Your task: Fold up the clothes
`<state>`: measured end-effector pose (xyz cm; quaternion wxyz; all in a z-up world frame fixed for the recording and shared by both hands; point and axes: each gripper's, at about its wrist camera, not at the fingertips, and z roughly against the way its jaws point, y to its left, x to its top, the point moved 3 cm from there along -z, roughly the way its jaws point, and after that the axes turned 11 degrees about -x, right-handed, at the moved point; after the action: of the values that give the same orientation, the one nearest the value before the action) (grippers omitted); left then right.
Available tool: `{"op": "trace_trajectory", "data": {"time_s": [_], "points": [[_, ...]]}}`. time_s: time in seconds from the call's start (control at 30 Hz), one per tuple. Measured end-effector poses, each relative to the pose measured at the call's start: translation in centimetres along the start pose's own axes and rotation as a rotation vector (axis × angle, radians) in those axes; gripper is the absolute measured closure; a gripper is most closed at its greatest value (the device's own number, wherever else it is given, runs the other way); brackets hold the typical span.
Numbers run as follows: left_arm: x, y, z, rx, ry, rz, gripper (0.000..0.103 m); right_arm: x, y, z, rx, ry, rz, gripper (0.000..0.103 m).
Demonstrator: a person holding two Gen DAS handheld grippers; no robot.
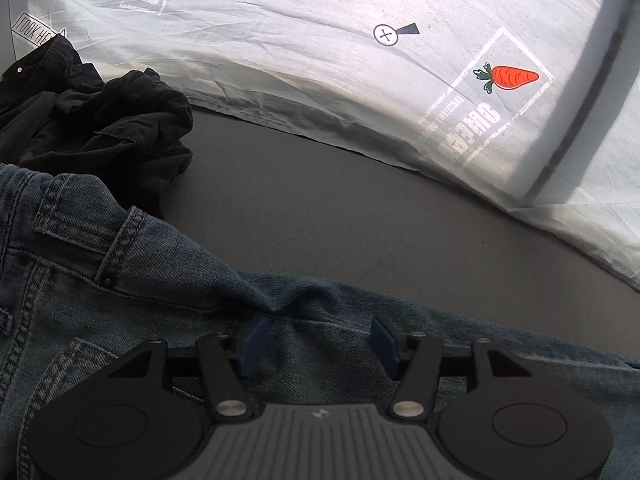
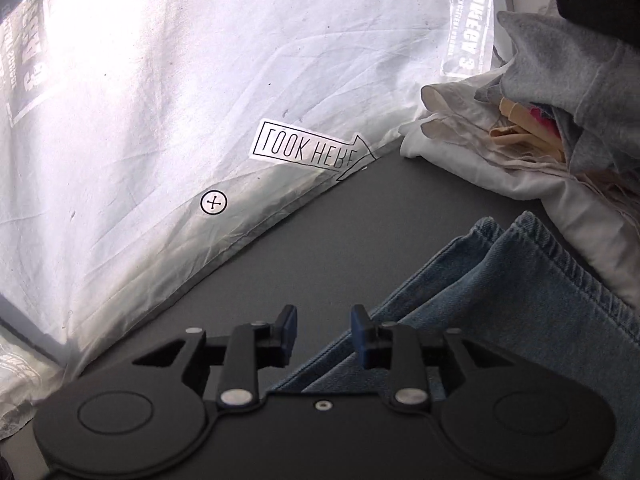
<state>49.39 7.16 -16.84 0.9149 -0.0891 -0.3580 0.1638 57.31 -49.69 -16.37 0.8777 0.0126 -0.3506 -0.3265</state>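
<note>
Blue pads tip the black fingers of the left gripper (image 1: 318,342), which is angled down over the waist end of the blue denim jeans (image 1: 120,280); its jaws stand apart, a raised crease of denim running up beside the left pad (image 1: 252,344), and nothing is clamped. The right gripper (image 2: 324,334) also tilts down with its jaws parted, hanging over the dark grey table top (image 2: 360,220); its right pad (image 2: 362,336) is at the edge of the jeans' leg, not pinching it. The jeans lie flat on the near part of the table, long axis running left to right: pockets and belt loop on the left, the two hemmed cuffs (image 2: 520,232) to the far right. Beyond the waist lies a crumpled black garment (image 1: 100,120). Next to the cuffs is a pile of white, grey and beige clothes (image 2: 540,132). Along the far side a white printed sheet (image 1: 320,20) covers the table edge, bearing mirrored writing: "LOOK HERE" in an arrow (image 2: 308,148), "OMEGA 3" under an orange carrot (image 1: 512,77), and circled crosses.
</note>
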Motion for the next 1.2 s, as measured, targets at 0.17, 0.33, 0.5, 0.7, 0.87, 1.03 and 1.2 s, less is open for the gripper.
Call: {"op": "trace_trajectory", "data": {"time_s": [0.17,0.33,0.5,0.7,0.87,1.03,1.2], "points": [[-3.0,0.0,4.3,0.008,0.021,-0.05,0.028,-7.5,-3.0,5.1,0.173,0.107,-0.18,0.053],[-6.8,1.1,8.6,-0.016,0.065,-0.037,0.024,-15.4,-5.0,9.7,0.271,0.261,-0.339,0.045],[-10.4,1.9,10.4,-0.022,0.135,-0.016,0.016,-20.0,-3.2,10.5,0.283,0.374,-0.316,0.044],[-11.0,3.7,10.7,-0.004,0.186,-0.068,0.011,-21.0,1.6,10.1,0.318,0.389,-0.263,0.042],[-9.2,6.2,11.1,0.041,0.142,-0.047,0.009,-19.7,4.4,11.6,0.434,0.315,-0.249,0.047],[-8.5,9.2,9.9,0.103,0.156,0.022,0.009,-19.8,4.8,10.2,0.437,0.353,-0.305,0.047],[-9.4,11.4,9.6,0.115,0.162,0.098,0.006,-21.6,5.6,8.8,0.431,0.435,-0.305,0.047]]}}
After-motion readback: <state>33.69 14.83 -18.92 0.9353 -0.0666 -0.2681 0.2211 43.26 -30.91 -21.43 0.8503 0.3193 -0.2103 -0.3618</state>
